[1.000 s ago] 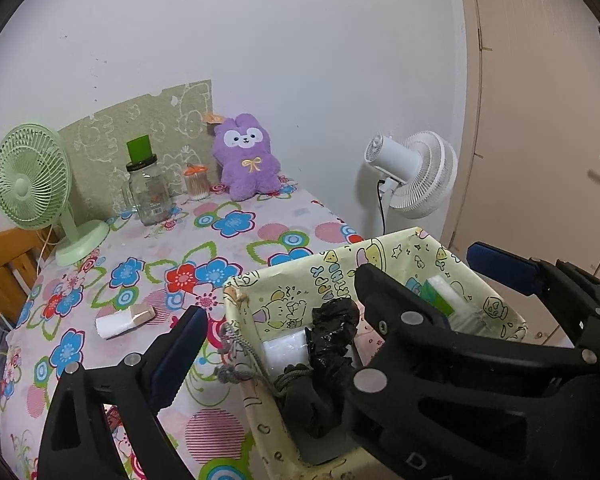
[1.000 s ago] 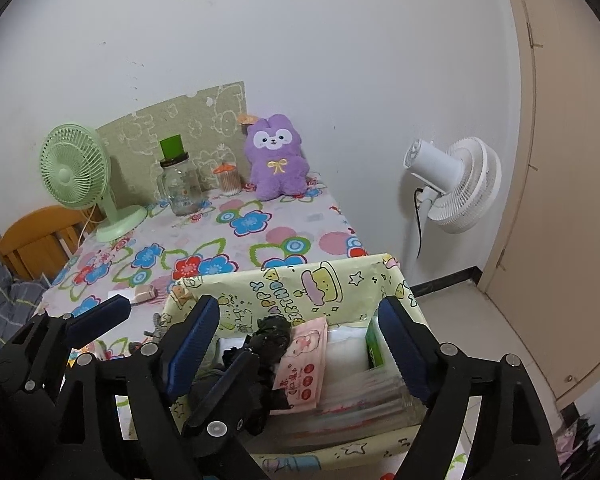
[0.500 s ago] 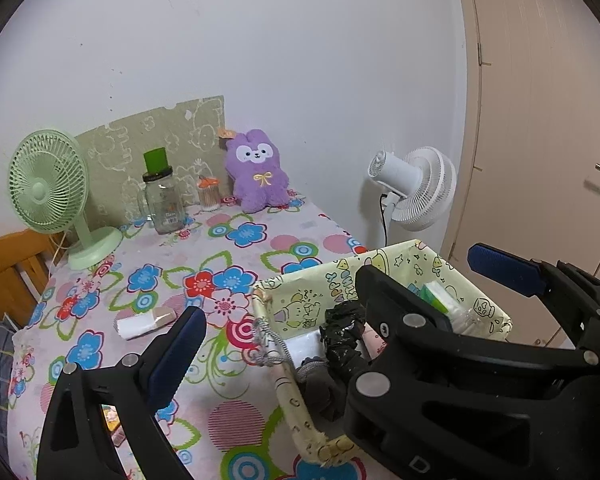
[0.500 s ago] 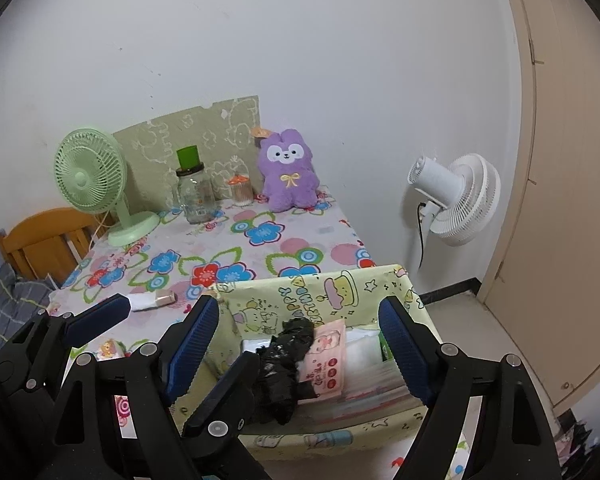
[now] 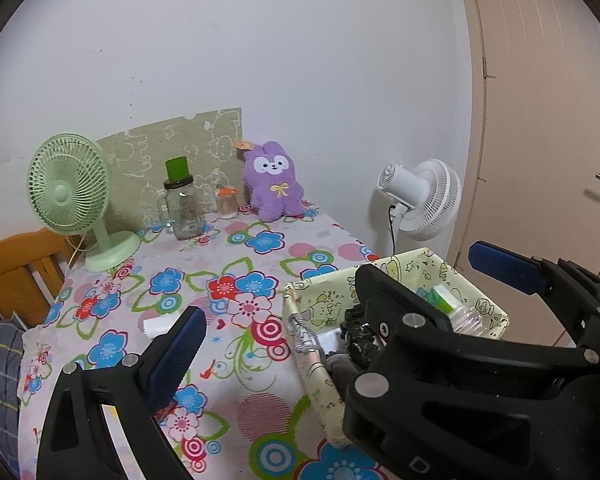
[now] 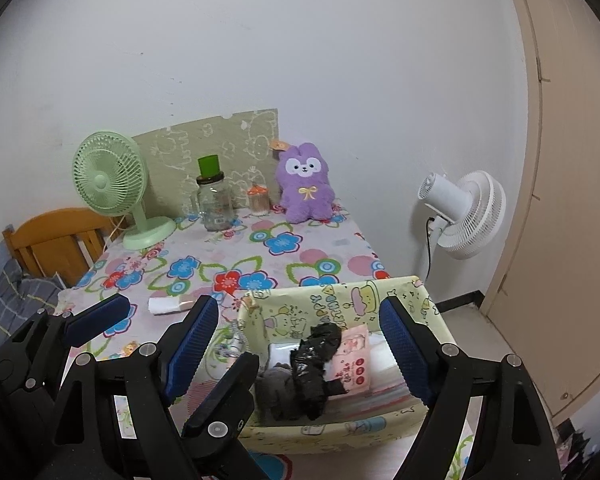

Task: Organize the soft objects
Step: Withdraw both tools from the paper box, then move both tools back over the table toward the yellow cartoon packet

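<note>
Both grippers have pulled back and up from the basket (image 6: 332, 304), which now looks smaller and lower in each view. Inside the basket lie a black bag (image 6: 316, 356), a grey cloth (image 6: 276, 392) and a pink packet (image 6: 350, 364), so much seems packed. Left, by my reading: the bunny (image 6: 305, 183) far behind the basket and the white packet (image 6: 166, 305) left of it. Left gripper (image 5: 340, 300) and right gripper (image 6: 300, 356) hover above the basket's near side, jaws wide apart, empty.
</note>
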The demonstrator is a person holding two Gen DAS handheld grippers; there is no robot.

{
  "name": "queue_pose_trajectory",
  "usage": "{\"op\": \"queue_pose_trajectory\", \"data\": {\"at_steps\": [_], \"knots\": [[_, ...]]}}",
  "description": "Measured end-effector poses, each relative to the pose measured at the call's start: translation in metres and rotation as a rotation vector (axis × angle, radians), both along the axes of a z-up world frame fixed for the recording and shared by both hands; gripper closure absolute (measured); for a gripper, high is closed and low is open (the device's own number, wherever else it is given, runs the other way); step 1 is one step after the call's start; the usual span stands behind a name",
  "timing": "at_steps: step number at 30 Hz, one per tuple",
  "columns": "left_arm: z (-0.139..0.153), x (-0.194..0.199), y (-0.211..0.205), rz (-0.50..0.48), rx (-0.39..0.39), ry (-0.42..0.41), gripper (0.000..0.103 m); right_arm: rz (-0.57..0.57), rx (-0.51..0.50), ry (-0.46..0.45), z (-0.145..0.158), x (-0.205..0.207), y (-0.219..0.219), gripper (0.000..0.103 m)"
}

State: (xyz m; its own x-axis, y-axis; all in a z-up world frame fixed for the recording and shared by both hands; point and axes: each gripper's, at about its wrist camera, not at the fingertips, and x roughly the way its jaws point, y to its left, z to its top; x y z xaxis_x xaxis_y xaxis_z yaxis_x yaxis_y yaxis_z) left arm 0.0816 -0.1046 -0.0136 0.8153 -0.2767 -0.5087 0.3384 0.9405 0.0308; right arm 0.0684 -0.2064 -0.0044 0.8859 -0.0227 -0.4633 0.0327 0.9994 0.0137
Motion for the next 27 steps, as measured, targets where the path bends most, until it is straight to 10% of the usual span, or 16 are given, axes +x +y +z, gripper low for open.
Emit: {"op": "queue_pose_trajectory", "data": {"at_steps": [27], "knots": [[0.005, -0.008, 0.052, 0.066, -0.001, -0.041, 0.0, 0.026, -0.024, -0.049, 0.004, -0.004, 0.055, 0.0]]}}
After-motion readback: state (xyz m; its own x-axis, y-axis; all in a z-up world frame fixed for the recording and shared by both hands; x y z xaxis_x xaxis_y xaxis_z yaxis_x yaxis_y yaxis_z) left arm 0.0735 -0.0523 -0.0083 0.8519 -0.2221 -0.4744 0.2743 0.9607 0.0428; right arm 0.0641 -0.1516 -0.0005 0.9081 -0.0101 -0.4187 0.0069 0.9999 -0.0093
